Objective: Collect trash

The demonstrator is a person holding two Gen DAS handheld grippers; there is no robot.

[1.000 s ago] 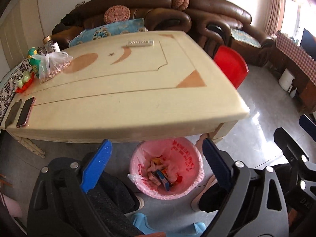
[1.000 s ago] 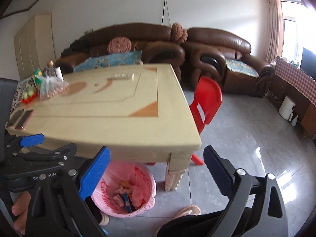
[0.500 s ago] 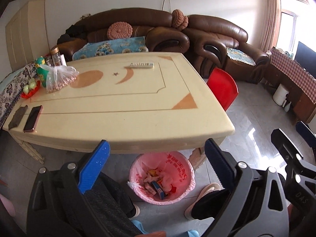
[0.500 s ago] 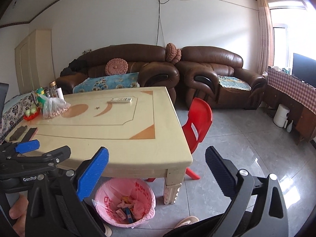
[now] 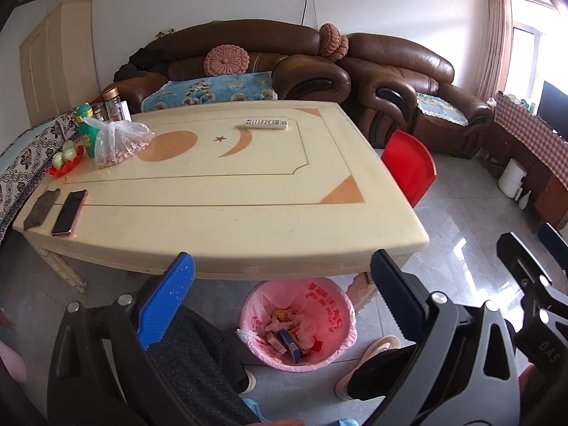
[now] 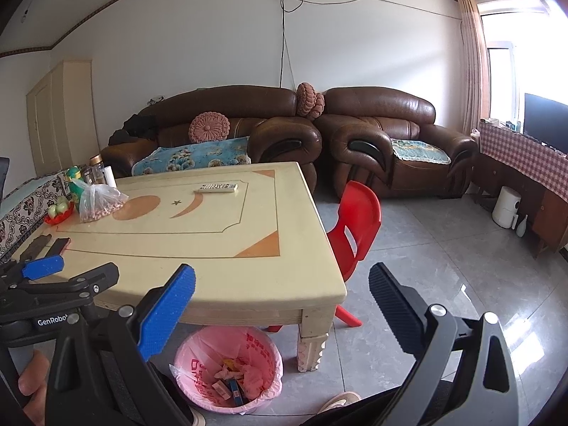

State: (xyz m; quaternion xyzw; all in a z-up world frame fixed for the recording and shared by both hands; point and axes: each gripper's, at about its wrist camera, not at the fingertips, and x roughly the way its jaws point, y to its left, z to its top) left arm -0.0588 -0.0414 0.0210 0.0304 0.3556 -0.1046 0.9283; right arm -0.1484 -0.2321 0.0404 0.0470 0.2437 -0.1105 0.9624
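A pink-lined trash bin stands on the floor under the near edge of the cream table, with wrappers and small boxes inside. My left gripper hovers above and in front of the bin, its jaws wide and still opening, with nothing between them. My right gripper is beside it to the right, open and holding nothing. The bin shows low between the right gripper's fingers. The left gripper's blue pad appears at the left edge of the right wrist view.
On the table lie a remote, a phone, a dark cloth, a bag of nuts, bottles and a red fruit plate. A red chair stands at the table's right. Brown sofas line the far wall. A person's legs and shoes flank the bin.
Both grippers have risen and tilted up away from the bin, so the table, sofas and wall fill more of each view. Both jaws stay apart with nothing in them.
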